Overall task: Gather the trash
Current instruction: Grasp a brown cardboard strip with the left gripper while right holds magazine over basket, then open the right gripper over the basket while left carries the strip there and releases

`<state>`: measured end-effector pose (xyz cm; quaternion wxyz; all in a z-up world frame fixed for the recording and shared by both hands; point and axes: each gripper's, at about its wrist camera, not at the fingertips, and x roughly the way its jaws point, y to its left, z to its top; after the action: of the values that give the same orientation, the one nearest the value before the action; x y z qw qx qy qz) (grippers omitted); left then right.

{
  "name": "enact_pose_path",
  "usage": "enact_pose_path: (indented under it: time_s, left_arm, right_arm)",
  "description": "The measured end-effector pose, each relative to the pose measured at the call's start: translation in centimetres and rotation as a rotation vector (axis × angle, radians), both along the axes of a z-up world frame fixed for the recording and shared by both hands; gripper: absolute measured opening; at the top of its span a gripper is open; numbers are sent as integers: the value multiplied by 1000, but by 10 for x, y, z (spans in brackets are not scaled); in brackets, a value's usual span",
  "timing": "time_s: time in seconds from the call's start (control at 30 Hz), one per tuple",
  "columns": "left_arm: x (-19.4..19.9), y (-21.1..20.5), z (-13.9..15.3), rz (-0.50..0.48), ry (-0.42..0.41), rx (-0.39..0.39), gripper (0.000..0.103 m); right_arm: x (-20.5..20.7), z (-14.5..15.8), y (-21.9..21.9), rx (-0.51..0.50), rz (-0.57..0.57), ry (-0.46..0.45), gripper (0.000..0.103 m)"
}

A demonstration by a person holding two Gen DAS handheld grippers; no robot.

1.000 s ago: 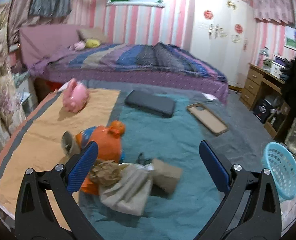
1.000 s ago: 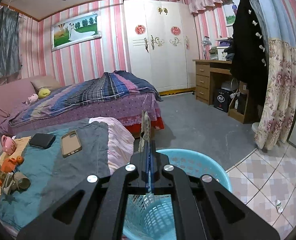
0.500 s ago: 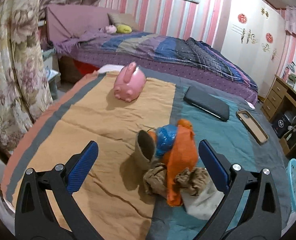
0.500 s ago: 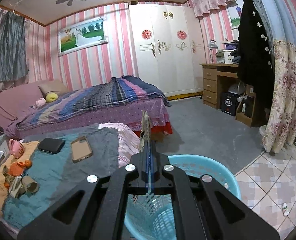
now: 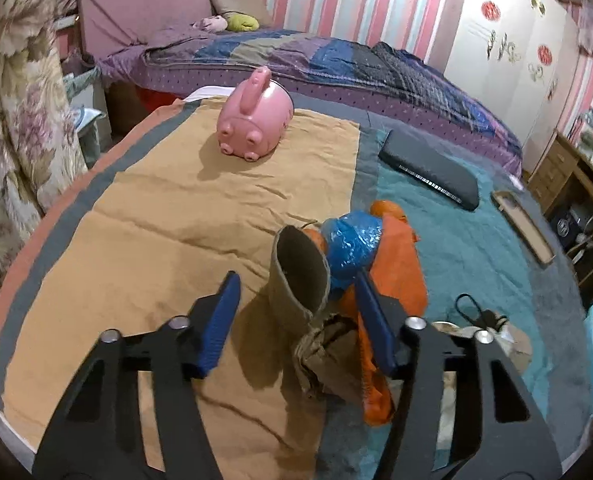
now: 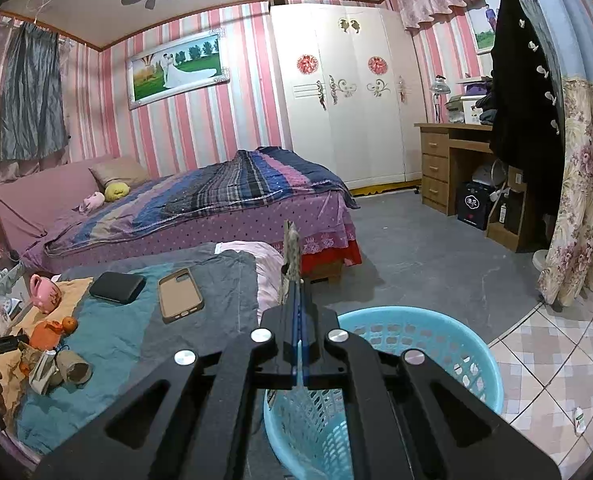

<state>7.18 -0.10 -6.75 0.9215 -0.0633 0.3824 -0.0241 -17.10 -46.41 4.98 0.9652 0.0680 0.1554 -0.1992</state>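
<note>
A pile of trash lies on the cloth-covered table: a cardboard tube (image 5: pixel 296 268), crumpled brown paper (image 5: pixel 324 352), an orange plastic bag (image 5: pixel 400 256) and blue plastic wrap (image 5: pixel 352 240). My left gripper (image 5: pixel 296 280) points down at the pile. Its jaws are closing around the tube and the crumpled paper, with a gap still showing beside the left finger (image 5: pixel 224 304). My right gripper (image 6: pixel 292 284) is shut on a thin flat scrap (image 6: pixel 290 248) that sticks up past its tips, above the light blue basket (image 6: pixel 436 332). The right wrist view shows the pile (image 6: pixel 52 356) far left.
On the table are a pink pig-shaped mug (image 5: pixel 256 120), a black case (image 5: pixel 428 168) and a tan phone case (image 5: pixel 524 228). A bed (image 5: pixel 336 60) stands behind the table. A floral curtain (image 5: pixel 20 120) hangs at the left, and a wooden desk (image 6: pixel 452 160) stands at the right.
The left gripper has moved left and down onto the pile, and its wide jaws have narrowed around the cardboard tube. The right gripper has stayed over the basket with the scrap.
</note>
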Motion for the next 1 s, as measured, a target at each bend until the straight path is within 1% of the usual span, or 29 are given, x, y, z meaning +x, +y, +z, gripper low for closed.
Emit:
enact_pose_path:
  time_s: [0.03, 0.1, 0.13, 0.2, 0.27, 0.3, 0.33, 0.4, 0.47, 0.5, 0.57, 0.6, 0.63, 0.67, 0.7, 0.73, 0.8, 0.93, 1.0]
  left_arm:
    - [6, -2, -5, -13, 21, 7, 23]
    - [7, 0, -5, -16, 14, -17, 13]
    - [5, 2, -1, -18, 0, -32, 13]
    - [-2, 5, 12, -7, -44, -29, 13]
    - [-15, 6, 31, 11, -110, -20, 13]
    - [-20, 5, 39, 7, -133, -21, 13]
    - [-29, 0, 51, -9, -177, -10, 13]
    - [-39, -8, 63, -20, -217, -1, 13]
    - [-46, -25, 73, -60, -235, -40, 13]
    - [-49, -37, 77, -86, -242, -43, 13]
    - [-57, -81, 85, -171, -259, -16, 13]
    - [-62, -111, 86, -228, -263, -2, 13]
    - [-65, -127, 86, -262, -260, -6, 13]
    - [-70, -151, 86, -309, -248, -30, 13]
    - [-73, -165, 86, -339, -241, -47, 13]
    - [-79, -193, 87, -390, -235, -61, 13]
    - [-88, -232, 90, -451, -240, -68, 13]
    - [-108, -297, 89, -554, -230, -100, 13]
    - [-115, -315, 85, -594, -215, -119, 13]
  right_arm:
    - [0, 0, 0, 0, 1, 0, 1]
    - [0, 0, 0, 0, 1, 0, 1]
    - [1, 0, 1, -2, 1, -1, 1]
    - [1, 0, 3, -6, 4, -1, 1]
    - [0, 0, 1, -7, 1, -6, 1]
    - [0, 1, 1, -5, 0, -9, 1]
    - [-2, 1, 0, -3, -3, -13, 1]
    - [-4, 2, -2, -4, -7, -18, 1]
    - [-9, 2, -6, 1, -24, -23, 1]
    - [-12, 1, -9, 15, -36, -26, 1]
    - [-17, 2, -16, 39, -58, -34, 1]
    - [-20, 2, -18, 44, -78, -39, 1]
    - [-24, 2, -20, 45, -98, -42, 1]
    - [-29, 3, -22, 48, -121, -43, 1]
    - [-33, 2, -23, 55, -132, -41, 1]
    - [-34, 2, -25, 60, -136, -40, 1]
    - [-39, 1, -28, 74, -125, -26, 1]
    - [-45, 3, -34, 44, -134, -7, 1]
    - [-46, 4, -38, 43, -137, -1, 1]
